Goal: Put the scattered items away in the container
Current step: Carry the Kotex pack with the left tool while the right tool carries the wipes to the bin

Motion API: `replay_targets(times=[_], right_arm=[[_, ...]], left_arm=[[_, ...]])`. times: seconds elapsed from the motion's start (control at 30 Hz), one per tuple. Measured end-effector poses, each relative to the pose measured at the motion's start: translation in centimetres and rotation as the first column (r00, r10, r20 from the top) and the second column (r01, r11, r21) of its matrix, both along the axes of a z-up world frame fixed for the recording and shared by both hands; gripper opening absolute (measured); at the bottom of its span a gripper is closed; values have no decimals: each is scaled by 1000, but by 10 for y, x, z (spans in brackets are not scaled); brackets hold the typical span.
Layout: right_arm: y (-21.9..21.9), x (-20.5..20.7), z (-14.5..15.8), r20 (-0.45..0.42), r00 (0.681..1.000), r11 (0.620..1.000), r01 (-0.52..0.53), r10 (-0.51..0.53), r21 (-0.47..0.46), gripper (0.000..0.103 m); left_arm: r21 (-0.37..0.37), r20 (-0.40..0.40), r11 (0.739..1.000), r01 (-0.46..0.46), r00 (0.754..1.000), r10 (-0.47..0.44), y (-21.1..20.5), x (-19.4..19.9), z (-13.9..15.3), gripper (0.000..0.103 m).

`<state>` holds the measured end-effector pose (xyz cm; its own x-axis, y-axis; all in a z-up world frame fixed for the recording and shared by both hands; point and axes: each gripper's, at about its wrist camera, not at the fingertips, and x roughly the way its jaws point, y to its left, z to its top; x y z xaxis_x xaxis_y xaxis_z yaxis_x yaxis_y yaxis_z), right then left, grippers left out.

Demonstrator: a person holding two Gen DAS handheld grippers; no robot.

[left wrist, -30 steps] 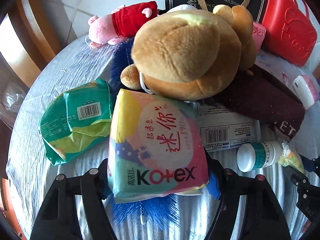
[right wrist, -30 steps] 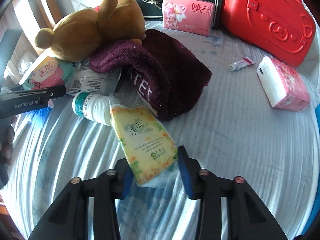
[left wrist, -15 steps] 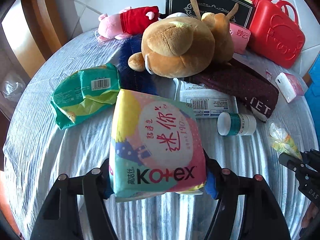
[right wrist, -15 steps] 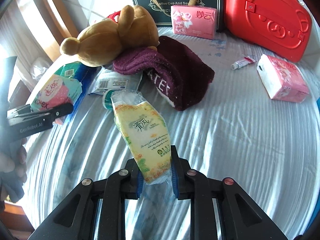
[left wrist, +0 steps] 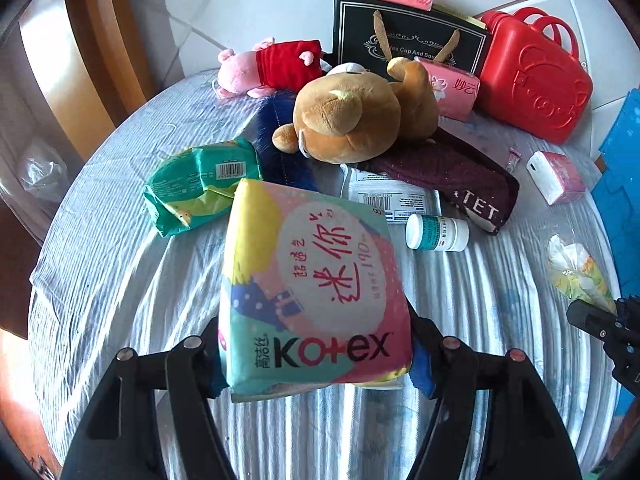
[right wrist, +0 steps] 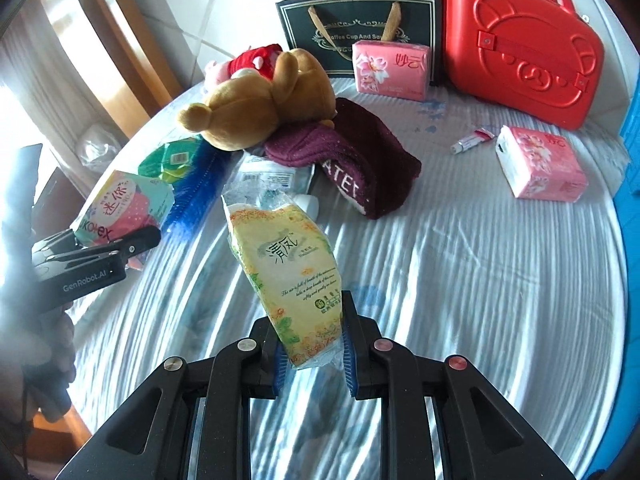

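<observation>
Soft pastel Kotex pad pack (left wrist: 312,292) held up off the striped bedsheet, logo end pinched between fingers, far end tilted away. Yellow floral plastic-wrapped tissue pack (right wrist: 292,272) likewise lifted, lower end clamped, clear wrapper crumpled at top. Still lying on the bed: crumpled green foil pack (left wrist: 200,184) at left; brown plush bear (left wrist: 352,120) face down, resting on a dark maroon towel (left wrist: 452,176); pink plush pig in red (left wrist: 272,66) behind; white bottle with teal label (left wrist: 438,233) on its side just beside the towel; flat white barcoded sachet (left wrist: 394,202) partly under the bear; pink tissue pack (right wrist: 540,162) well apart at right; small tube (right wrist: 472,140) near it.
</observation>
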<state>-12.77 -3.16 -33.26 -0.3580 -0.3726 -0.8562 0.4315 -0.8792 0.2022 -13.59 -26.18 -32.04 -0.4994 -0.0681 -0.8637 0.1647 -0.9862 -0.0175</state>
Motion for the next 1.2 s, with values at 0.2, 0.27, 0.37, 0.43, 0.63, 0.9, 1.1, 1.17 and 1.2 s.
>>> replay_targets(times=[0.2, 0.27, 0.37, 0.43, 0.63, 0.9, 1.1, 1.17, 1.2], right_arm=[[5, 15, 35, -12, 1000, 1000, 3, -4, -17, 22], [6, 19, 47, -17, 1000, 1000, 7, -8, -10, 22], [12, 25, 64, -20, 1000, 1000, 14, -14, -15, 22], [16, 28, 76, -26, 1000, 1000, 14, -14, -19, 22], [28, 41, 108, -56, 998, 999, 6, -8, -37, 22], [43, 58, 143, -88, 996, 999, -14, 10, -40, 22], [58, 68, 167, -114, 993, 998, -18, 12, -52, 22], [63, 71, 174, -116, 993, 998, -12, 5, -63, 22], [65, 73, 177, -118, 993, 998, -11, 3, -67, 22]], left_arm=[[-7, -27, 1000, -16, 1000, 15, 7, 13, 35, 67], [-16, -39, 1000, -11, 999, 10, 11, 16, 47, 67], [-26, -57, 1000, -4, 998, 3, 16, 21, 66, 67], [-29, -70, 1000, -2, 998, 0, 19, 26, 78, 67], [-33, -98, 999, -4, 995, 1, 28, 43, 111, 67], [-51, -128, 999, 7, 992, -13, 51, 67, 144, 67], [-59, -137, 998, -1, 991, -7, 65, 81, 164, 67], [-57, -140, 998, -2, 990, -6, 71, 84, 170, 67], [-59, -143, 998, -2, 990, -7, 73, 86, 174, 67]])
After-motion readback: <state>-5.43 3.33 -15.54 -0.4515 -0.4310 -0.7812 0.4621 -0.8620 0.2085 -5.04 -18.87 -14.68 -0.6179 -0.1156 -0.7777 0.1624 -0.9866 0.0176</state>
